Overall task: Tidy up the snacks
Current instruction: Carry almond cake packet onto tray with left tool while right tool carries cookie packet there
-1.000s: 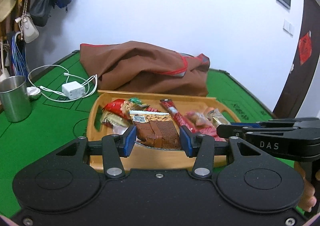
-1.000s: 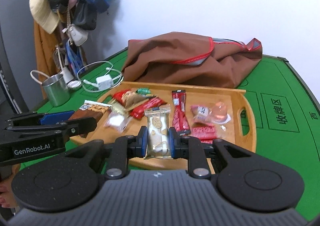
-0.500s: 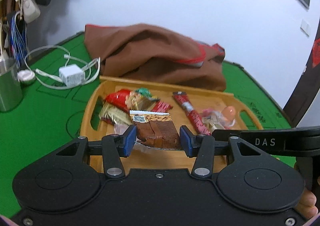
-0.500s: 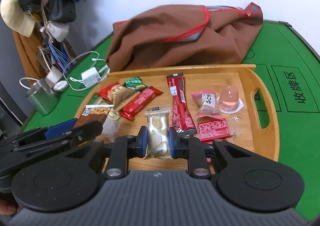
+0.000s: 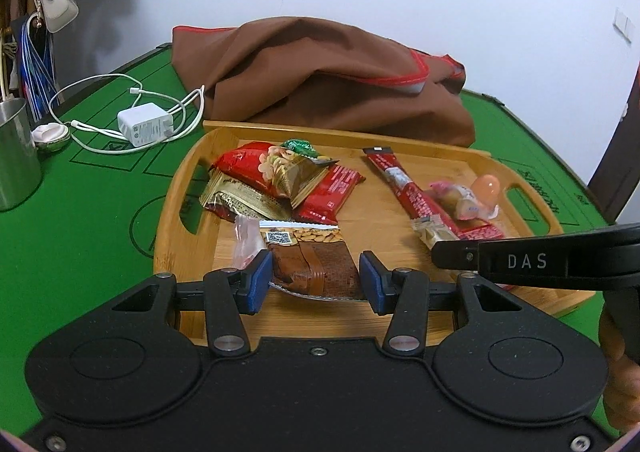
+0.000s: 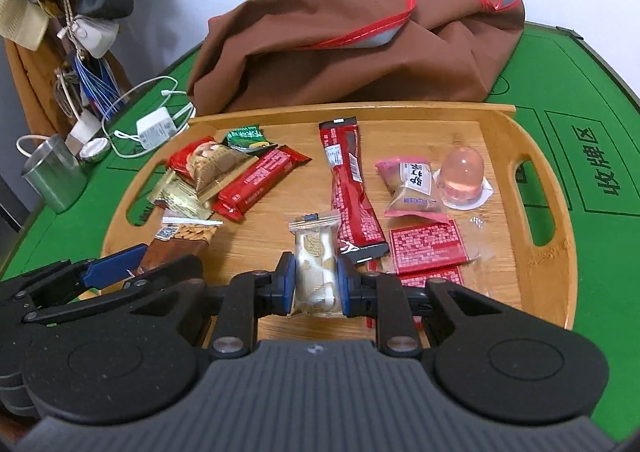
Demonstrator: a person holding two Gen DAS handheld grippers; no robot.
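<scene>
Brown almond cake (image 5: pixel 316 268) clamped in left tool (image 5: pixel 316 280), white wafer pack (image 6: pixel 315 272) in right tool (image 6: pixel 314 284).

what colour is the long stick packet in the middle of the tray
Red with a black end, clearest in the right wrist view: stick packet.

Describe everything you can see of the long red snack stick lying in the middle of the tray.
The long red snack stick is a slim, glossy plastic packet, sealed, with white print and a dark band at each end. It lies flat on the wooden tray, running near to far, slightly bent. Its near end rests against the flat red packets.
</scene>
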